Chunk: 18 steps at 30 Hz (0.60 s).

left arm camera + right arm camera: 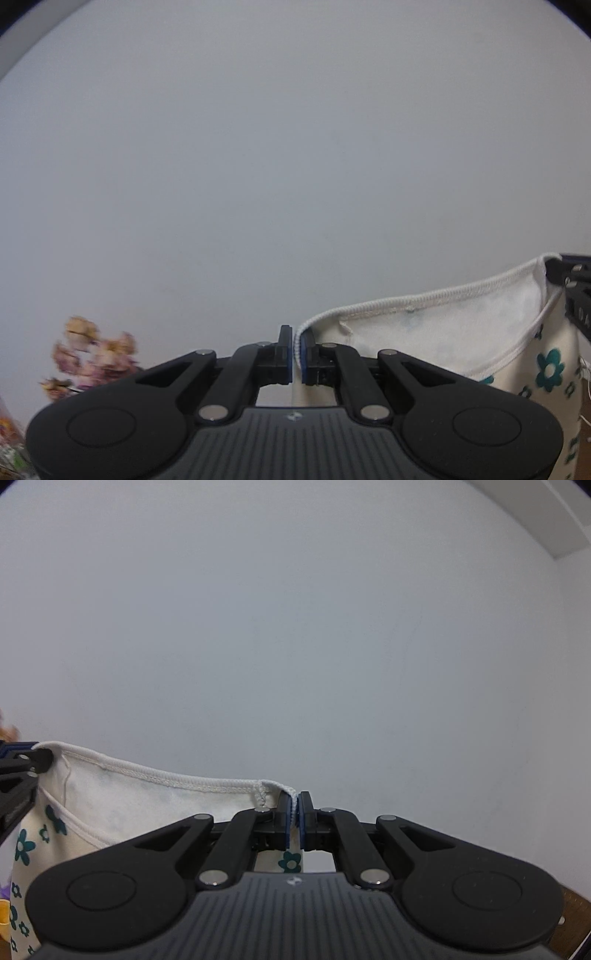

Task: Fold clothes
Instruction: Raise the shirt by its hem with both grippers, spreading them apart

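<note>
Black linkages and a ribbed body fill the bottom of each wrist view, and at their tips the left gripper [296, 356] has its blue pads pressed together on one end of a white ribbed hem. That hem belongs to the garment [443, 328], a cream piece printed with teal flowers, which serves as the landmark for everything else. Its other end is pinched by the right gripper [295, 819], jaws likewise closed tight on the stitched edge, with a strip of flowered cloth hanging down between the fingers. Between the two holds the hem sags in a shallow curve, and the body of the garment drops below it out of sight. Behind the garment stands a plain pale wall [295, 166]; to the left of it, blurred, a bunch of pinkish dried flowers [92, 354].

Judging by this, the step in hand is the lift and spread: the piece is held up in the air by its top edge, not yet laid down. The next move probably calls for drawing the grippers apart until the hem runs taut, then lowering the cloth evenly onto a surface, keeping both holds level so that no twist sets in.
</note>
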Tool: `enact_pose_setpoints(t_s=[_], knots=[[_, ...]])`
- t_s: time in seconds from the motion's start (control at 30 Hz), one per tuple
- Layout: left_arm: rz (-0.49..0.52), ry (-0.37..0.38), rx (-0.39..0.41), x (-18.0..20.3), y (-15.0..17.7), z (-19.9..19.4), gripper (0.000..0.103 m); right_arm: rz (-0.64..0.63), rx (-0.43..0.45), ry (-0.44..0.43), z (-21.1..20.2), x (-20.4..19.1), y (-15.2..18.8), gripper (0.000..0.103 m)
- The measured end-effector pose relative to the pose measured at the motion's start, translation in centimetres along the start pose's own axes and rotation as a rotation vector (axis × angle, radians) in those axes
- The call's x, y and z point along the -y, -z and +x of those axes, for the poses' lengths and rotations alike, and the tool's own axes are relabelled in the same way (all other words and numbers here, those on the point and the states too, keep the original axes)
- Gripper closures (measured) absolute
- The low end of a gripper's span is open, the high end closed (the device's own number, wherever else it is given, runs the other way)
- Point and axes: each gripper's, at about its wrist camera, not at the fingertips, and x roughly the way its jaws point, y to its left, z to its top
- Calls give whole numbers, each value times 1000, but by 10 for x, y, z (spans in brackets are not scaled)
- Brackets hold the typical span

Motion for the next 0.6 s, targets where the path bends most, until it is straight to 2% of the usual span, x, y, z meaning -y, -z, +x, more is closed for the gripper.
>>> enact_pose_setpoints(t_s=[0.07,0.2,0.3,0.43,0.53,0.6], knots=[[-24,11,52,4,4,6,101,7,-6,6,31,-4,3,100],[-54,11,194,1,-21,9,101,10,28,21,75,-4,-7,100],[-56,8,288,4,-40,4,101,15,114,37,81,-1,-29,101],[-5,8,343,11,-37,-6,101,-10,206,57,80,-4,-36,101],[30,45,351,14,-8,-17,101,-62,228,75,86,-11,-12,101],[59,80,331,17,25,-28,101,-105,228,73,77,-3,19,101]])
